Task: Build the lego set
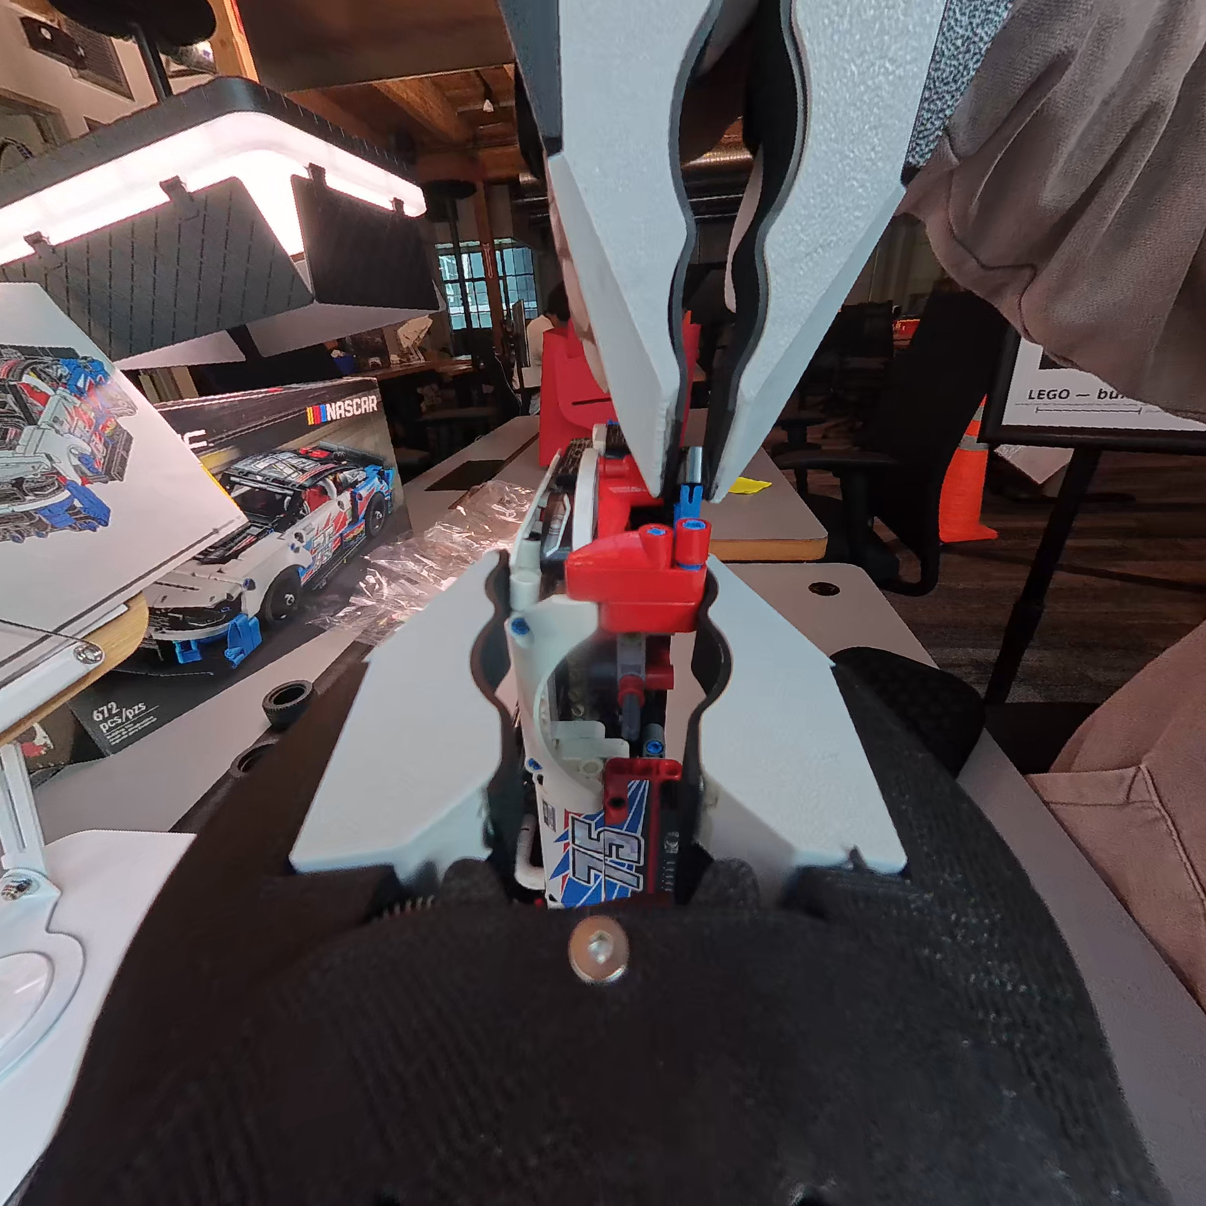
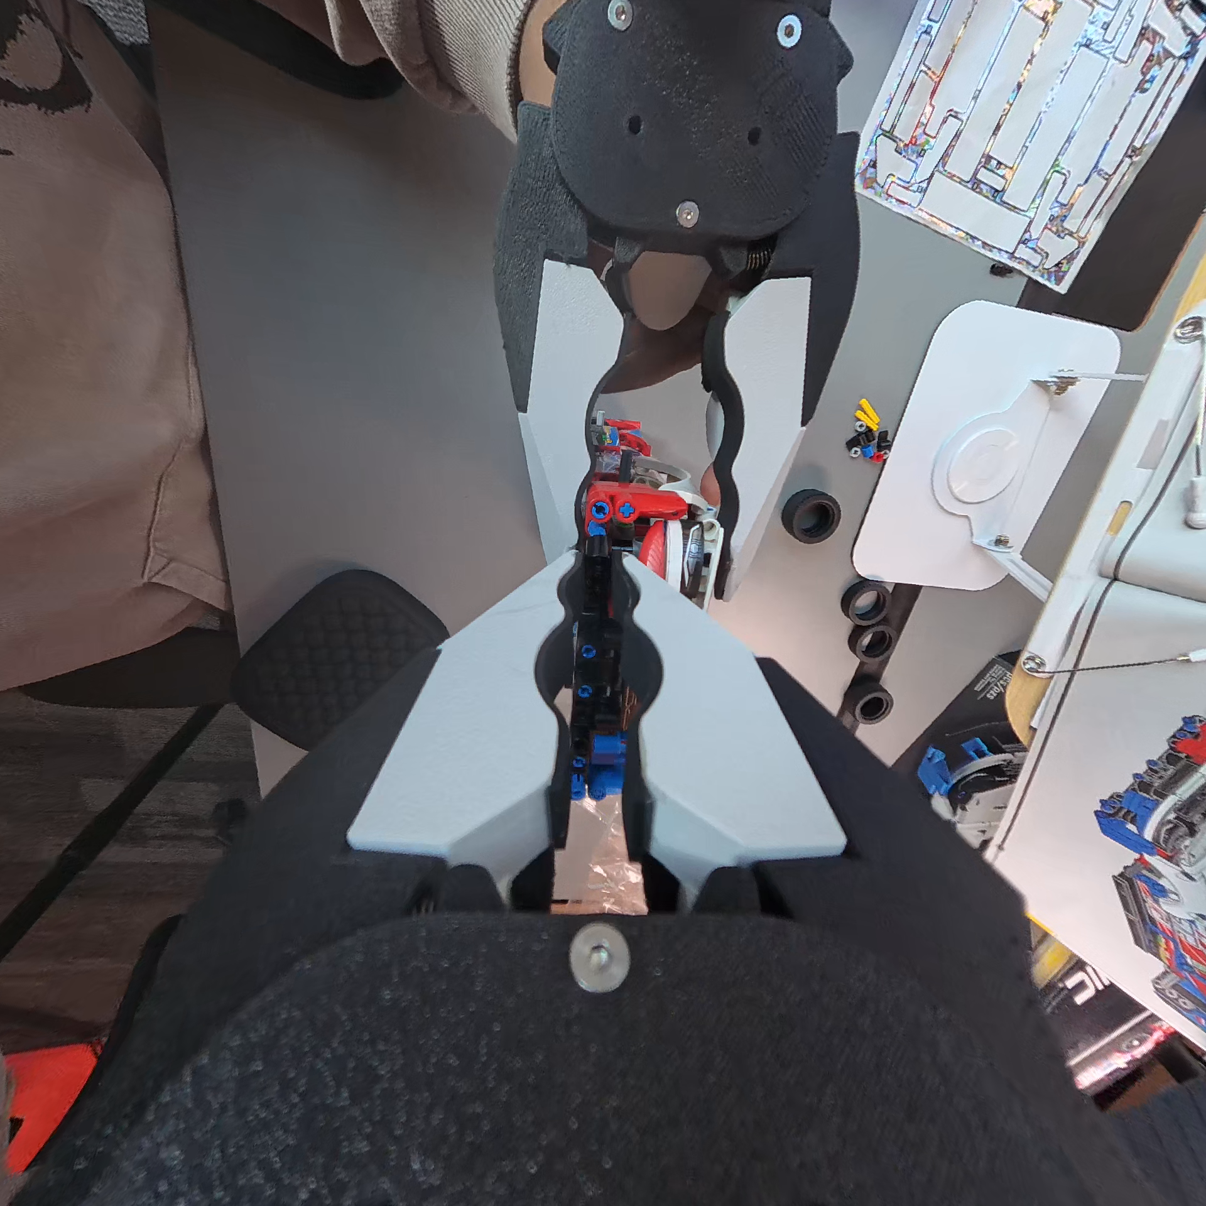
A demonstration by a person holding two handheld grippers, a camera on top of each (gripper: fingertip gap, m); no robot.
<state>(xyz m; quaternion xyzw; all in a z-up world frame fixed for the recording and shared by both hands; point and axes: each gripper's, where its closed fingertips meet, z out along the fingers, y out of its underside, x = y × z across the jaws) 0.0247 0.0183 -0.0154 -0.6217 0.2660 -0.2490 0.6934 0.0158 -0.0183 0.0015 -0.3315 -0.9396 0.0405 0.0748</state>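
Car body (image 1: 607, 685) between left gripper (image 1: 603, 574) fingers — seemingly clamped.

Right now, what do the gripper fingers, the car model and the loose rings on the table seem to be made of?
Fingers: probably printed plastic, matte white with a grainy face, lined with black rubbery wavy pads. Car model: glossy moulded plastic, with sharp edges and highlights on the red part. Rings: likely rubber tyres, dull black with a ribbed tread. Table: smooth matte grey; material unclear.

Bright, even light from glowing panel lamp (image 1: 215, 170) upper left; background room dim. Strong wide-angle bending at edges; glare on plastic wrap (image 1: 417, 555); nearest gripper bodies soft.
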